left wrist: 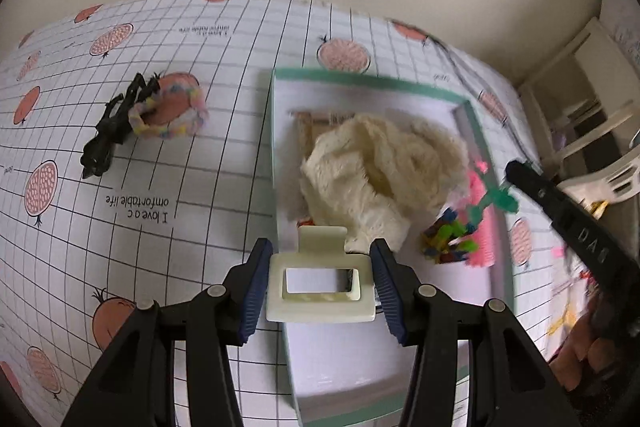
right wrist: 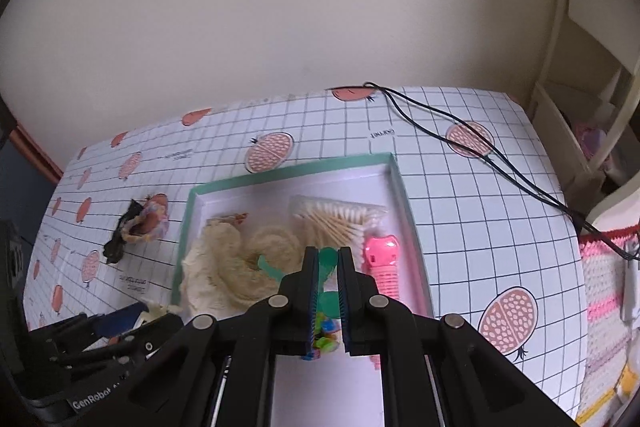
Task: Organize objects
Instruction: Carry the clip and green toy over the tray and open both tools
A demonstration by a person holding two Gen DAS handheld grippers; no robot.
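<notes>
A: What's the setting?

B: A table under a white grid-patterned cloth (right wrist: 460, 195) printed with pink pomegranates, set against a plain cream wall (right wrist: 280, 7); a thin black cable (right wrist: 472, 151) trails over the cloth far ahead and to the right of the right gripper.

A: And the left gripper?

B: The left gripper (left wrist: 320, 291) has its blue-padded fingers (left wrist: 256, 287) pressed on both sides of a cream rectangular hair claw clip (left wrist: 320, 287); the clip is gripped over the near left edge of a shallow box with a green rim (left wrist: 476, 131).

A: What lies beyond it?

B: Straight ahead, inside the box, a heap of cream fluffy fabric (left wrist: 380, 175); ahead to its right, a small cluster of multicoloured clips (left wrist: 448, 239) beside something pink, blurred; ahead to its left, out on the cloth, a black claw clip (left wrist: 108, 131) touching a pastel knitted scrunchie (left wrist: 168, 111).

A: The right gripper?

B: The right gripper (right wrist: 328, 275) sits over the box with its jaws nearly together on a green plastic piece (right wrist: 328, 263); it seems pinched, though I cannot tell what the piece is; just right of the fingers lies a pink comb-like item (right wrist: 382, 263); ahead, a packet of cotton swabs (right wrist: 336, 219); to its left, the fluffy fabric; far left, the scrunchie and black clip.
</notes>
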